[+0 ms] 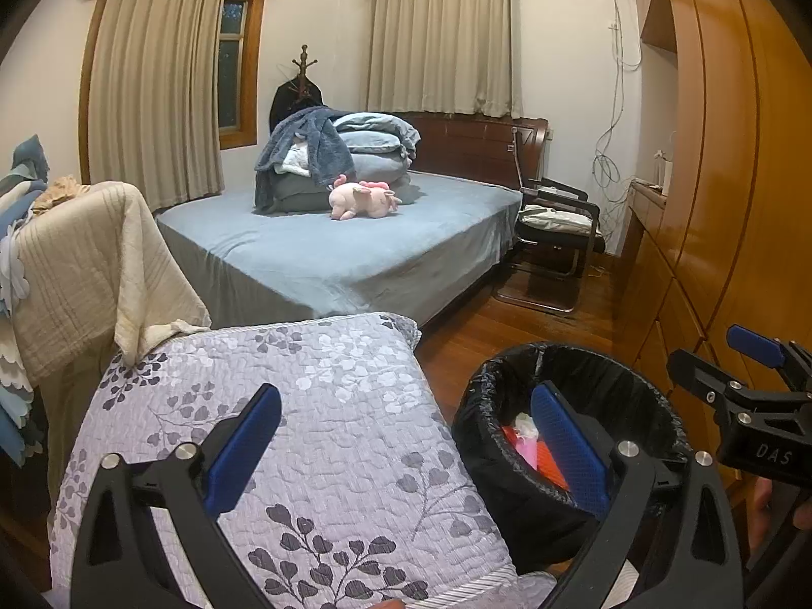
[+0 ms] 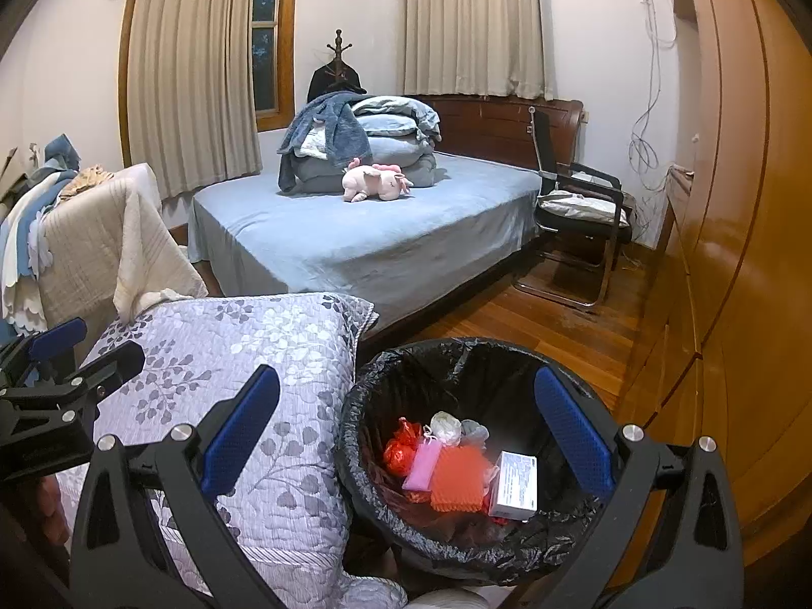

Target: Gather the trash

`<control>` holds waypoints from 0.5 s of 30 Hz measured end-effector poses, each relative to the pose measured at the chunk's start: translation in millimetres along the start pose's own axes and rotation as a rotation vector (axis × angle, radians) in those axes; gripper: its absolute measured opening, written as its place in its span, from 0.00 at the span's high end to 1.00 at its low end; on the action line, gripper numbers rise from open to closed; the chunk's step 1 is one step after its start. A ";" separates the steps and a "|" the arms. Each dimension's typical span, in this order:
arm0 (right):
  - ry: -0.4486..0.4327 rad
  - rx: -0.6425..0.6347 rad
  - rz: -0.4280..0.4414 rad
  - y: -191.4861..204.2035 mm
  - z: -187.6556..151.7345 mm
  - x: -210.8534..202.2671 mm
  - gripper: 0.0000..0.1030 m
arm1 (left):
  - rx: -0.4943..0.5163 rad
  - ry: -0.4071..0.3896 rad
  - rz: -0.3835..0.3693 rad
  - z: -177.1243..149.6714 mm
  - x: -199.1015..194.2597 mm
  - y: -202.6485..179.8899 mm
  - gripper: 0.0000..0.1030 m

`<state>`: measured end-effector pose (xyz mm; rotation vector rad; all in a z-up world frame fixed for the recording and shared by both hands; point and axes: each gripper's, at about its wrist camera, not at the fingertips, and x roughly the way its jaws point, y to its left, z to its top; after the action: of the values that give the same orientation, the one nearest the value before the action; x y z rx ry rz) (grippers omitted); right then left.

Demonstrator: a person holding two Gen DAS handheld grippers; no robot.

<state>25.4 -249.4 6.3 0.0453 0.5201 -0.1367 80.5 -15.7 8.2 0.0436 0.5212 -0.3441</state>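
Both grippers raised over the foot of a quilted surface, side by side; left gripper (image 1: 406,436) spread wide and holding nothing, its far finger hanging over the bin's rim; right gripper (image 2: 406,431) likewise wide and empty, straddling the bin (image 2: 355,457) mouth. Probably parked there because a drop has just been made or the next piece is being sought (hard to say which).

Bin lined with a black bag, liner folded over the rim so it stays put when things fall in; standing on the wooden floor (image 2: 558,325) just beside the floral quilt (image 2: 284,385), within easy reach of both grippers.

Inside, counted from the right wrist view: one white carton (image 2: 515,486) lying flat against the liner; one orange textured pad (image 2: 458,479); one pink packet (image 2: 423,467) partly under the orange pad; one red crumpled wrapper (image 2: 398,449); one whitish wad (image 2: 446,427) and one grey wad (image 2: 474,430) touching each other at the back; six pieces in all, possibly more beneath.

No loose trash visible on quilt or floor; task judged near its end, or needing a look elsewhere.
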 end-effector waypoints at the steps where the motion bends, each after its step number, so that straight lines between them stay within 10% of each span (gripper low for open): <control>1: 0.000 0.000 -0.001 0.1 0.0 0.0 0.05 | 0.000 0.001 -0.001 0.0 0.0 0.1 0.06; 15: 0.001 0.000 0.000 0.4 0.2 0.0 0.05 | 0.000 0.003 -0.002 -0.2 1.4 1.9 0.06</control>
<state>25.6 -249.0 6.5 0.0451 0.5207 -0.1371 82.2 -14.3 7.2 0.0435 0.5247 -0.3457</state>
